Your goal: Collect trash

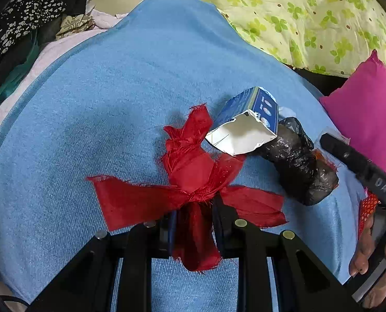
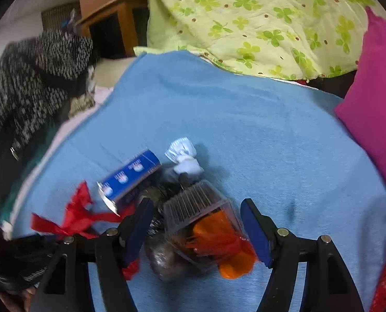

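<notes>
Pickup step under way: left gripper (image 1: pixel 194 223) clamped on frayed red fabric scrap (image 1: pixel 190 182). Right gripper (image 2: pixel 196 230) wide open, straddling clear ribbed plastic cup (image 2: pixel 193 205), gripping nothing. Next, likely: close on cup.

The blue blanket (image 2: pixel 218 109) lies bare beyond the trash, giving open room up to the green quilt (image 2: pixel 257 26). Dark clothes (image 2: pixel 31 83) crowd the left edge and a pink pillow (image 2: pixel 374 98) the right. Near the claws, red rag (image 1: pixel 193 182), carton (image 1: pixel 247 119), black bag (image 1: pixel 296 161) and clear cup (image 2: pixel 200 208) sit bunched close together.
</notes>
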`<state>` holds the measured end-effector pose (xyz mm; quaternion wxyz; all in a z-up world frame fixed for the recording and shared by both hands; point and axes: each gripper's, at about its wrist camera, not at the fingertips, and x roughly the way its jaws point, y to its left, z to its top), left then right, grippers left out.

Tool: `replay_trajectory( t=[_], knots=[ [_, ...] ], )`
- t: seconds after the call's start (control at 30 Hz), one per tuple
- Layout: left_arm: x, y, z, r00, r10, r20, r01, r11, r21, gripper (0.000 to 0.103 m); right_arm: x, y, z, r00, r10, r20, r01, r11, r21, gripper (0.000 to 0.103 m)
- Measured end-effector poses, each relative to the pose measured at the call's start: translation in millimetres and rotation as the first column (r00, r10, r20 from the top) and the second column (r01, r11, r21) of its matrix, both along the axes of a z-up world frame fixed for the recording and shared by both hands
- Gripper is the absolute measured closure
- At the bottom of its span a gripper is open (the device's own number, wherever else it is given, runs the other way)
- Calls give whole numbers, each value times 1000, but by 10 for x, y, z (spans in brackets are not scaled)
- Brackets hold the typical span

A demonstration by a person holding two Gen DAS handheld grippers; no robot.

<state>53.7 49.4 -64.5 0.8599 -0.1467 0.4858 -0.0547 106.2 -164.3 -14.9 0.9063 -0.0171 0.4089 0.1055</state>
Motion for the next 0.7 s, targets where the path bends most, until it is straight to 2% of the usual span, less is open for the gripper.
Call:
replay_trajectory(
  t=[0.13,0.17,0.2,0.43,0.7],
  knots=[
    [-5,-19,3,1000,-11,3,11,1000,-1,78,-34,-97,-38,1000,-14,22,14,1000,-6,31],
    [9,-27,6,1000,-16,5,16,1000,3,78,-38,-152,-22,999,-22,26,21,1000,17,32],
    [8,-23,7,1000,-19,7,19,1000,4,78,-42,-198,-1,999,-31,33,30,999,39,40],
    [2,31,-7,999,-32,11,32,999,-5,78,-138,-721,138,993,-117,32,106,964,245,40],
    [2,-5,14,999,-31,16,31,1000,8,78,-437,-1284,320,975,-203,88,158,919,360,41]
  ],
)
